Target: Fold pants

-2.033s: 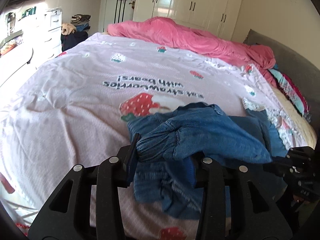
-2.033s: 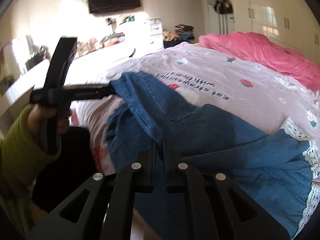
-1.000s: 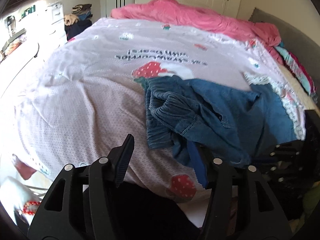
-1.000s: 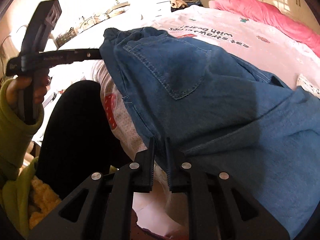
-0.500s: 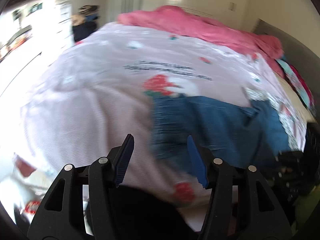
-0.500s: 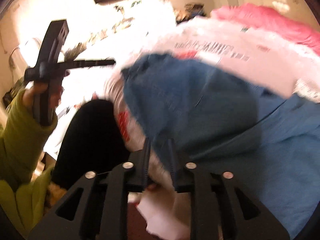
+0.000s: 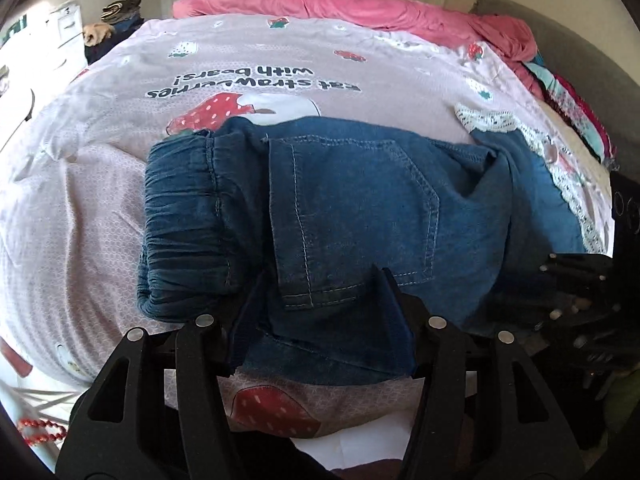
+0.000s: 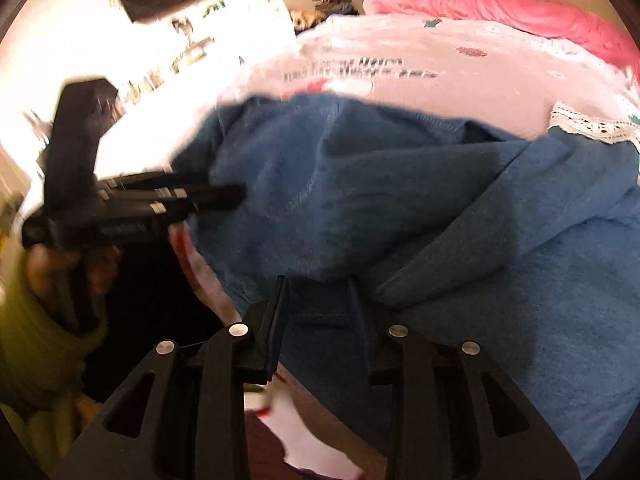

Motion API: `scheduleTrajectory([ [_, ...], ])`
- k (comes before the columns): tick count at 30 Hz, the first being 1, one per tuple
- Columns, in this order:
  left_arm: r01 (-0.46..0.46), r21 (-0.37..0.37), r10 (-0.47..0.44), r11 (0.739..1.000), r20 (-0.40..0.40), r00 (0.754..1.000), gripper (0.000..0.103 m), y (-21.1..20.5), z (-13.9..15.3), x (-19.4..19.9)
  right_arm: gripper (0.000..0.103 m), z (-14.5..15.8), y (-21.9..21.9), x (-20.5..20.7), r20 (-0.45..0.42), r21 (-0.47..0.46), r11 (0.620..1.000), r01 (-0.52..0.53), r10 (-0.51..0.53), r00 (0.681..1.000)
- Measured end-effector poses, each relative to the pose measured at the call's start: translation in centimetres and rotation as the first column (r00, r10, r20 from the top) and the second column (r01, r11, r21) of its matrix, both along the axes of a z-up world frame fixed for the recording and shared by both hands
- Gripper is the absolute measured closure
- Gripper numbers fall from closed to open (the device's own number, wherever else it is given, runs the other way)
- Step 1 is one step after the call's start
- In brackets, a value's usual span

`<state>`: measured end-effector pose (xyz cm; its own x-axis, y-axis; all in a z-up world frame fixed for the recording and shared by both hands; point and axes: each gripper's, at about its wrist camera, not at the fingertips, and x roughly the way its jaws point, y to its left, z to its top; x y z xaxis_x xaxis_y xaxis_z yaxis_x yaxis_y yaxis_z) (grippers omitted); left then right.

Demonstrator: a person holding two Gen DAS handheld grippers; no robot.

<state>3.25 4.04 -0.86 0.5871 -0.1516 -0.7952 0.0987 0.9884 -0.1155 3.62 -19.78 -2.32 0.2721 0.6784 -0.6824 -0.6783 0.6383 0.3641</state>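
**Denim pants on bed edge, both grippers at the near hem**

Presently the blue denim pants (image 7: pixel 352 208) lie on the pink strawberry-print bedspread (image 7: pixel 280 60), at the near edge of the bed, gathered elastic waistband (image 7: pixel 180 216) to the left in the left wrist view and a stitched back pocket (image 7: pixel 356 216) facing up. A lace-trimmed edge (image 7: pixel 492 120) of the bedding shows beyond the legs on the right. A pink duvet (image 7: pixel 360 4) is heaped at the far end of the bed.

Left gripper (image 7: pixel 316 320): jaws stand apart, roughly half spread, with the near fold of denim lying between them. Whether the pads press on the cloth cannot be told from this view.

Right gripper (image 8: pixel 318 304): jaws are opening; a dark fold of the pants sits in the gap, and the pads stand clear of it on both sides. This view is motion-blurred. It also shows the left gripper from the side, its tip at the pants' left edge, held by a hand (image 8: pixel 72 268) in a green sleeve (image 8: pixel 36 344).
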Motion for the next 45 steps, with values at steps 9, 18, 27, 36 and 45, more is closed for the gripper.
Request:
scheduleTrajectory([
  [9,0.053,-0.055,-0.046,0.997,0.117,0.992,0.051,-1.8,5.3,-2.4,0.055,3.8,-6.7,2.8,0.060,0.118,0.960,0.253,-0.261,0.963],
  [18,0.326,-0.175,-0.325,0.929,0.036,0.945,0.051,-10.2,3.0,-0.6,0.049,4.3,-11.9,4.0,0.144,0.042,0.903,0.428,-0.429,0.892],
  [27,0.393,-0.205,-0.411,0.897,-0.052,0.910,0.068,-14.3,-0.6,4.8,0.043,6.0,-10.0,7.6,0.163,-0.021,0.911,0.411,-0.403,0.901],
  [36,0.436,-0.336,-0.451,0.835,0.038,0.892,0.085,-14.9,-1.3,3.8,0.042,4.6,-5.8,16.2,0.087,-0.203,0.905,0.375,-0.364,0.927],
  [45,0.435,-0.329,-0.437,0.838,0.074,0.897,0.085,-13.9,-1.3,3.4,0.071,-0.3,-3.1,23.2,0.047,-0.387,0.812,0.437,-0.456,0.889],
])
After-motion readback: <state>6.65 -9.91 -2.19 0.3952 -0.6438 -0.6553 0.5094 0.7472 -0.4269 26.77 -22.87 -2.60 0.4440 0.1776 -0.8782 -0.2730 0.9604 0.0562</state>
